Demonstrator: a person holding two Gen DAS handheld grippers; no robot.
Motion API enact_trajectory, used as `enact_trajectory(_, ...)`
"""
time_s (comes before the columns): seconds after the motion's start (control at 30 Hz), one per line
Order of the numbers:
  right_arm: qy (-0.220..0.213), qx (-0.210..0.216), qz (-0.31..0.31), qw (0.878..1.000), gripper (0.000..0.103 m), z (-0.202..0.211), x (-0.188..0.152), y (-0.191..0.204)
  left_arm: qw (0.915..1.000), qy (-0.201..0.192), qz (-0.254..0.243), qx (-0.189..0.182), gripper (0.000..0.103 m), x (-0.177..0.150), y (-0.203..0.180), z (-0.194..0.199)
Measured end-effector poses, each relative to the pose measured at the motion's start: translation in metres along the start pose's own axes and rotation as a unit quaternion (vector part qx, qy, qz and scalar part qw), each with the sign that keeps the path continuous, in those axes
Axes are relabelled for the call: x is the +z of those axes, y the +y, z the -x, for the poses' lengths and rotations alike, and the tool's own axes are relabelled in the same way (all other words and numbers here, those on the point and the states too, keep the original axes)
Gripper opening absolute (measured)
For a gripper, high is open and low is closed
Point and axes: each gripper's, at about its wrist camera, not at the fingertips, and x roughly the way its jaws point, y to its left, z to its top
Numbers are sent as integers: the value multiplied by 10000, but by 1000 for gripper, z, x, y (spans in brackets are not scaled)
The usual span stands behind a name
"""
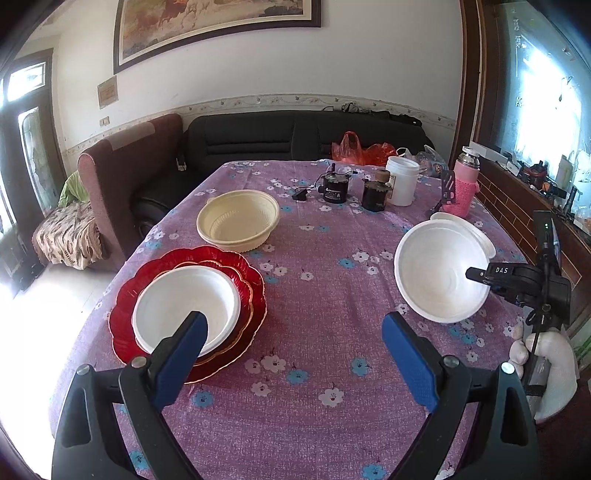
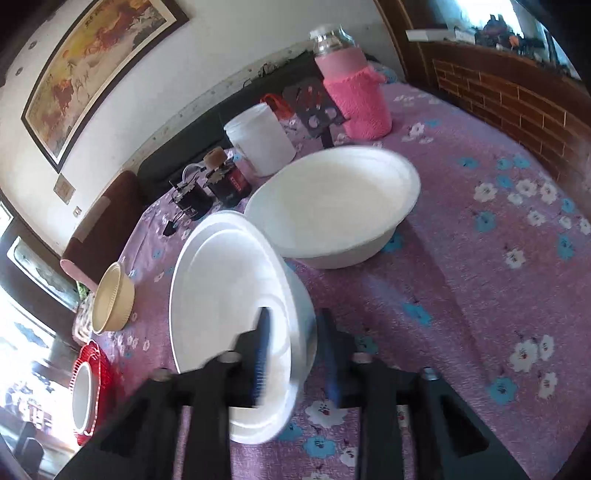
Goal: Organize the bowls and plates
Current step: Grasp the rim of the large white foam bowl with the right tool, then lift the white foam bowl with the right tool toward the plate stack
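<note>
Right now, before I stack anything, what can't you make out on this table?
- Left wrist view: the second white bowl is mostly hidden behind the lifted bowl.
- Left wrist view: how many red plates are stacked; a white bowl covers them.
- Right wrist view: the right claw and its grip on the bowl rim are motion-blurred.
- Both views: labels on the far dark jars are too small.

A purple flowered tablecloth (image 1: 314,295) covers the table. At its far end, toward one o'clock, stand a white plastic jar (image 1: 402,180), two small black motors (image 1: 335,188) and a pink-sleeved flask (image 1: 464,184). Behind, at twelve o'clock, is a dark sofa (image 1: 280,136) with an orange bag (image 1: 354,149). A framed painting (image 1: 214,26) hangs above.
</note>
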Motion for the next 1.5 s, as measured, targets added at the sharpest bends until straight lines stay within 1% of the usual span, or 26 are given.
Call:
enact_trajectory(0.07, 235, 359, -290, 9987, 10, -8, 0, -5, 10000, 55, 75, -29, 95, 0, 4, -3)
enact_trajectory(0.13, 469, 720, -447, 9953, 9, -11, -4, -6, 9999, 101, 115, -63, 95, 0, 6, -7)
enact_trajectory(0.17, 628, 905, -522, 9925, 9, -12, -7, -5, 9998, 128, 122, -77, 95, 0, 6, -8)
enact_trajectory(0.23, 1036, 1348, -654, 9833, 9, -15, -13, 0, 9997, 180, 139, -115, 95, -2, 6, -12)
enact_trajectory(0.3, 1280, 1488, -594, 9787, 10, -14, -19, 6, 9994, 252, 160, -191, 95, -3, 5, -16)
enact_trajectory(0.37, 1377, 1398, -339, 9800, 12, -11, -25, 14, 9988, 360, 177, -277, 95, -4, 3, -21)
enact_trajectory(0.47, 1293, 1009, 53, 9864, 15, -7, -33, 22, 9983, 452, 185, -315, 95, -7, -1, -27)
enact_trajectory(0.53, 1177, 871, 216, 9890, 20, -6, -38, 23, 9982, 479, 146, -325, 95, -8, -4, -29)
enact_trajectory(0.6, 1043, 842, 260, 9906, 34, -2, -41, 21, 9982, 492, 91, -335, 95, -9, -8, -30)
enact_trajectory(0.67, 872, 824, 313, 9923, 41, 3, -41, 22, 9979, 537, 57, -366, 95, -10, -12, -33)
enact_trajectory(0.73, 679, 767, 391, 9940, 41, 9, -40, 23, 9972, 615, 35, -423, 95, -10, -17, -38)
enact_trajectory(0.87, 136, 540, 642, 9964, 41, 21, -42, 23, 9949, 788, 23, -627, 95, -10, -27, -48)
enact_trajectory(0.93, -15, 603, 651, 9961, 41, 23, -43, 19, 9940, 837, 16, -704, 95, -9, -32, -53)
enact_trajectory(1.0, -78, 721, 594, 9956, 41, 21, -45, 15, 9933, 875, 13, -762, 95, -9, -36, -57)
enact_trajectory(1.13, -253, 879, 500, 9945, 41, 17, -49, 6, 9928, 953, 32, -723, 95, -7, -42, -68)
enact_trajectory(1.23, -176, 956, 406, 9944, 41, 12, -50, 2, 9920, 1005, 112, -758, 95, -4, -45, -76)
enact_trajectory(1.33, -284, 915, 565, 9938, 41, 16, -51, 6, 9904, 1058, 250, -854, 95, -1, -49, -87)
enact_trajectory(1.4, -272, 918, 658, 9932, 41, 16, -53, 10, 9891, 1111, 327, -912, 95, 1, -52, -97)
enact_trajectory(1.47, -206, 931, 709, 9929, 41, 13, -54, 12, 9885, 1140, 359, -927, 89, 4, -56, -106)
enact_trajectory(1.5, -160, 936, 734, 9928, 41, 11, -55, 13, 9883, 1174, 351, -903, 78, 5, -58, -111)
